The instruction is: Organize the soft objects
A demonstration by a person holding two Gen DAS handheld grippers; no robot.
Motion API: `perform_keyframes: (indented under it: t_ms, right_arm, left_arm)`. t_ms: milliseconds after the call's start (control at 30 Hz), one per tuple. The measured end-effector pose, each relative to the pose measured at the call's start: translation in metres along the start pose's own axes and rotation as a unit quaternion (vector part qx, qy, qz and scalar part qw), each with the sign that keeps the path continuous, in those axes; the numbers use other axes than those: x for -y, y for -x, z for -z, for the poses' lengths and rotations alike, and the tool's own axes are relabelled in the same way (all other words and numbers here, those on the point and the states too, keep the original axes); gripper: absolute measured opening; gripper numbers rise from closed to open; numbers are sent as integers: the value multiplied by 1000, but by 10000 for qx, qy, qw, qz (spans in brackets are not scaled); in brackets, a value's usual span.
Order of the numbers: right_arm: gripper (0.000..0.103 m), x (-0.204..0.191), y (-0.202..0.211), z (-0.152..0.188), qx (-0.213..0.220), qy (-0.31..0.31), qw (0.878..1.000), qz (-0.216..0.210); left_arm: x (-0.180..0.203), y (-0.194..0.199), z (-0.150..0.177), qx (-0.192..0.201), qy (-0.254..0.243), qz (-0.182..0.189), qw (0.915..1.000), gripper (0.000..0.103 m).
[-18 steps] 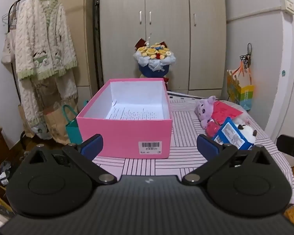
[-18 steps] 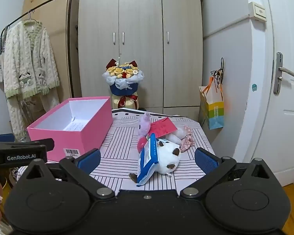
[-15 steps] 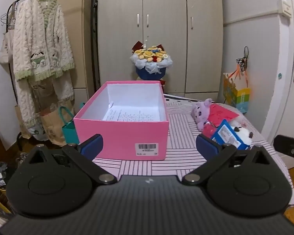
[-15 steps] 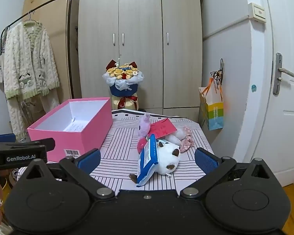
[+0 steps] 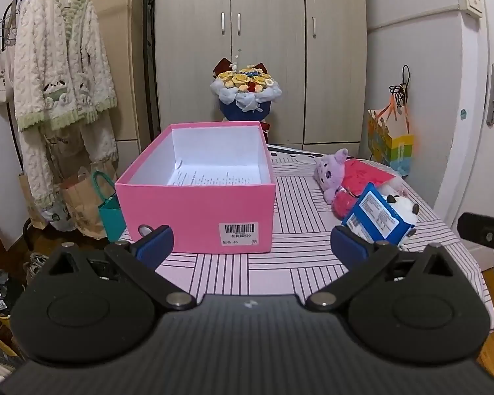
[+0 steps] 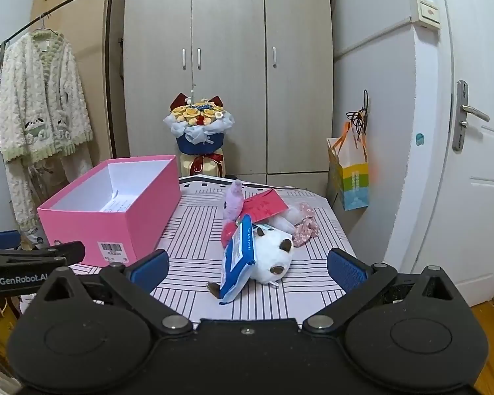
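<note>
The soft objects lie in one heap to the right of the pink box [image 6: 115, 210], on the striped cloth of the table [image 6: 194, 230], and the right gripper [image 6: 247, 265] faces that heap almost head-on, whereas the left gripper [image 5: 250, 242] faces the box's labelled end wall with the heap off to its right. The right gripper is therefore judged the nearer one for a first pick. Both grippers are spread wide and hold nothing. Nearest the right gripper is the white plush [image 6: 273, 256], rounded, short-piled, with dark ears. A blue packet [image 6: 238, 256], flat and glossy, leans on edge against the side of the plush that faces the box, its long axis running roughly away from the gripper. Beyond these, farther from the gripper, lies the purple plush [image 6: 232, 200], partly covered by a flat red envelope [image 6: 263, 205], with a small pink floral fabric piece [image 6: 304, 228] on the side away from the box. The box is rigid card, open-topped, white inside, holding only a printed sheet. Whether the packet is soft cannot be determined.
</note>
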State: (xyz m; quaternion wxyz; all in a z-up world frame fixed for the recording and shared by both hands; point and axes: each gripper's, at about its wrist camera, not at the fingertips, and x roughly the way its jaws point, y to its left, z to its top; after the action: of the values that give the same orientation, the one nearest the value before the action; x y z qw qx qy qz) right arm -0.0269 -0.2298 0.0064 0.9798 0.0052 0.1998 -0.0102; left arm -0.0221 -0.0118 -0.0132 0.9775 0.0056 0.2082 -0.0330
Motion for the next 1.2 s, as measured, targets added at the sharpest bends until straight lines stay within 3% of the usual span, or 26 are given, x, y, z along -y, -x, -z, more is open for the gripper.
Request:
perform_keyframes:
  t_ms: [367, 867, 1200]
  right_arm:
    - [103, 5, -2, 7, -100, 6, 9999, 89]
    - [103, 3, -3, 11, -224, 112, 9995, 165]
    - [103, -2, -10, 13, -376, 201, 9990, 164]
  left_arm:
    - [2, 2, 2, 3, -34, -31, 10000, 103]
    - [2, -10, 13, -435, -14, 240, 9988, 103]
    - [-3, -19, 19, -600, -6, 157, 9981, 103]
